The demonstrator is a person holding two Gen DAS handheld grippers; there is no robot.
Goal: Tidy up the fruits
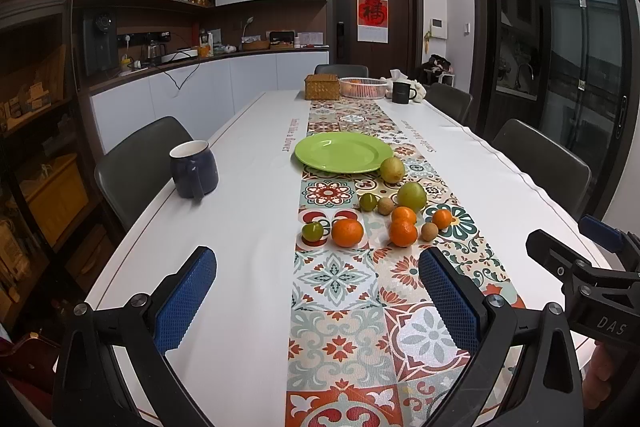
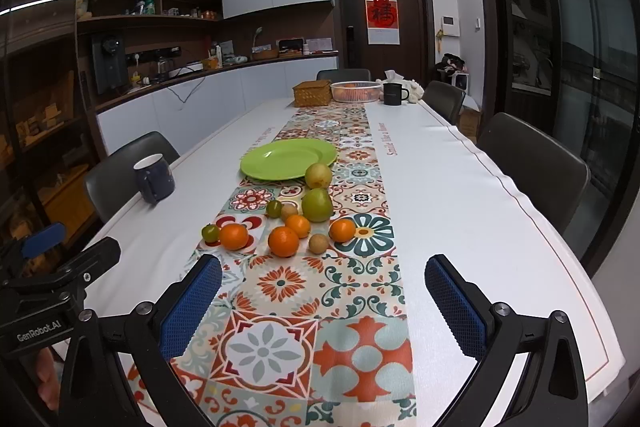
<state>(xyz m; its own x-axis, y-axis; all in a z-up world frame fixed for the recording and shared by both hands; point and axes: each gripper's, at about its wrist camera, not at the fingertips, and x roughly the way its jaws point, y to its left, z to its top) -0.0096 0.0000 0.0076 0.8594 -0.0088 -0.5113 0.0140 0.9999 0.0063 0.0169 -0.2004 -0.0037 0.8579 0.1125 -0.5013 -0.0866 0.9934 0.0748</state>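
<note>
Loose fruits (image 1: 394, 211) beside empty green plate (image 1: 344, 151)

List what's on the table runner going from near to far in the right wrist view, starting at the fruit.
Cluster of small oranges → big green fruit → yellowish fruit → green plate → wicker basket, beside a white basket and black mug at the far end.

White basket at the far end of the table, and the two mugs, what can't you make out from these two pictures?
- White basket: orange contents, both views, too small and distant to identify or count.
- Blue mug: inside hidden by its rim, both views.
- Black mug: contents hidden, too far.
</note>
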